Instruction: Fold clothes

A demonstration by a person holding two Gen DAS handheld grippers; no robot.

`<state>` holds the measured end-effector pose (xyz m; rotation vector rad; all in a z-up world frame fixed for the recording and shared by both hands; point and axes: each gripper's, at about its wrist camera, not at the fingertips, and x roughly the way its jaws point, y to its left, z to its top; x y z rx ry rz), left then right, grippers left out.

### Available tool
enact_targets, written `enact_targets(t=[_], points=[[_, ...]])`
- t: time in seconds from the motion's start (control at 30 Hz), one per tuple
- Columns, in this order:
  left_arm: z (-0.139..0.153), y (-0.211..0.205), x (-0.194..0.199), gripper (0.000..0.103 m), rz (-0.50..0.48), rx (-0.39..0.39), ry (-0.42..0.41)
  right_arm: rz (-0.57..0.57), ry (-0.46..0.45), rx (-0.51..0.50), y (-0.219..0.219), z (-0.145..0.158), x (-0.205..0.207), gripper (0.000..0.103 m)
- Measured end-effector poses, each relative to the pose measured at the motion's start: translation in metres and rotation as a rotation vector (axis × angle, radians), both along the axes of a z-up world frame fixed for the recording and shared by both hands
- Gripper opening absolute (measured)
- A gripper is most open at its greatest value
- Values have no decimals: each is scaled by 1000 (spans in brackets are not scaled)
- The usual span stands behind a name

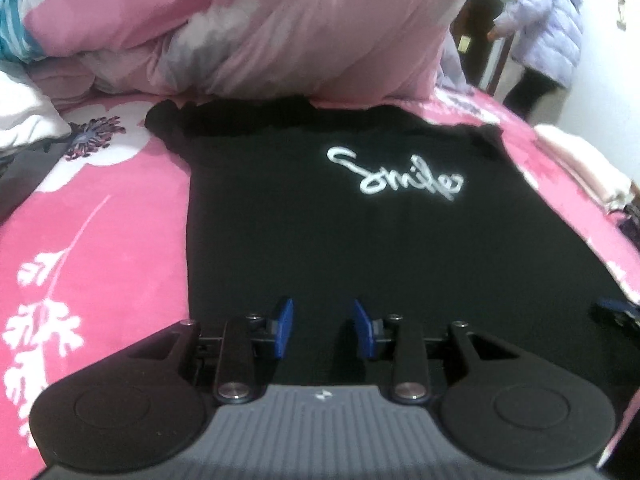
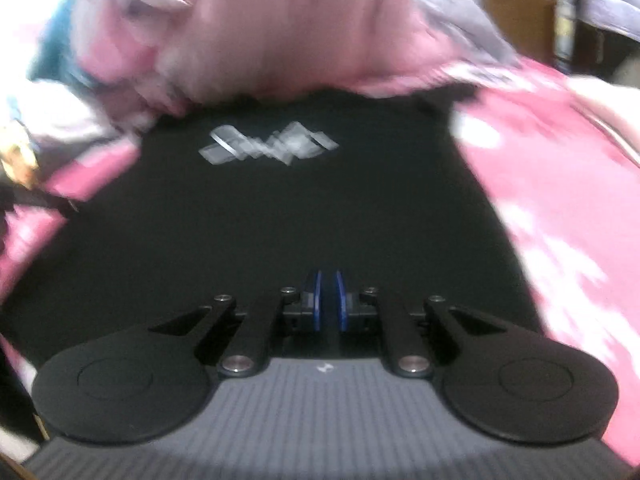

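A black T-shirt [image 1: 320, 232] with white "Smile" lettering [image 1: 394, 176] lies spread flat on a pink flowered bedsheet [image 1: 100, 220], neck end at the far side. My left gripper [image 1: 323, 308] hovers over the shirt's near left part, open, with only dark fabric visible behind the gap between its blue pads. In the blurred right wrist view the same shirt [image 2: 280, 208] fills the middle. My right gripper [image 2: 328, 280] is over its near part, blue pads almost touching and shut; I cannot tell whether any fabric is pinched. Its tip also shows at the right edge [image 1: 618, 312].
A bunched pink and grey duvet [image 1: 280, 28] is piled just beyond the shirt's collar. A white pillow [image 1: 24, 112] lies far left and a folded cream cloth [image 1: 580, 168] sits near the bed's right edge. A person in a lilac padded jacket [image 1: 548, 28] stands beyond the bed.
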<state>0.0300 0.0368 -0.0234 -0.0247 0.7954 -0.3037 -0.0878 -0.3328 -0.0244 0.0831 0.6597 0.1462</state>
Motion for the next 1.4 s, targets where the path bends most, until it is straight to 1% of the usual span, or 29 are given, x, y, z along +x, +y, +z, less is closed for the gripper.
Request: enact_targets(t=[0.1,0.17,0.23,0.3,0.33,0.4,0.47,0.6,0.7,0.73,0.8,0.87,0.97,1.0,1.03,1.07,1.13,1.17,1.23,1.3,1.33,1.37,1.4], points=[[-8,5,-1,38,1,-24,-1,-80,10,21,-27,-3,-41,6],[-8,9,-1,38,6,-47,-1,-147,38,4,-42,2,-64,6],[-8,13,-1,38,13,-65,2,-206,59,-5,-57,12,-74,7],[-7,15,-1,38,20,-72,4,-231,42,-21,-66,26,-69,9],[-5,15,-1,38,23,-69,4,-219,18,-9,-68,32,-59,9],[-1,15,0,40,32,-57,5,-174,-20,37,-68,43,-24,9],[4,15,2,41,40,-40,5,-119,-27,83,-66,47,17,9],[8,13,15,41,48,-17,7,-18,55,172,-52,40,126,9],[2,13,27,41,61,-16,16,4,144,243,-49,25,206,9],[-1,12,30,40,65,-14,21,1,166,243,-49,19,227,9],[-6,12,31,41,68,-11,17,-25,187,188,-50,6,256,9],[-8,12,28,41,60,-8,-1,-61,200,149,-56,-4,282,0],[-10,14,26,41,47,-9,-17,-182,161,196,-97,-6,297,0],[-10,14,27,41,46,-15,-19,-238,143,198,-108,-1,298,1],[-10,16,26,41,46,-21,-19,-283,129,198,-116,3,299,5],[-10,17,26,41,45,-27,-20,-292,123,205,-117,8,296,5],[-9,19,25,41,44,-37,-22,-236,114,260,-107,21,285,5],[-9,20,24,41,44,-41,-23,-163,122,274,-91,26,281,5],[-10,22,23,41,49,-52,-23,6,167,260,-43,28,280,6],[-10,23,22,41,48,-55,-24,135,242,234,5,17,293,6],[-10,23,22,41,49,-53,-24,166,271,225,23,9,305,5],[-10,23,22,41,49,-50,-24,166,287,216,36,1,319,5],[-10,22,21,41,49,-47,-25,166,302,206,48,-8,333,2]])
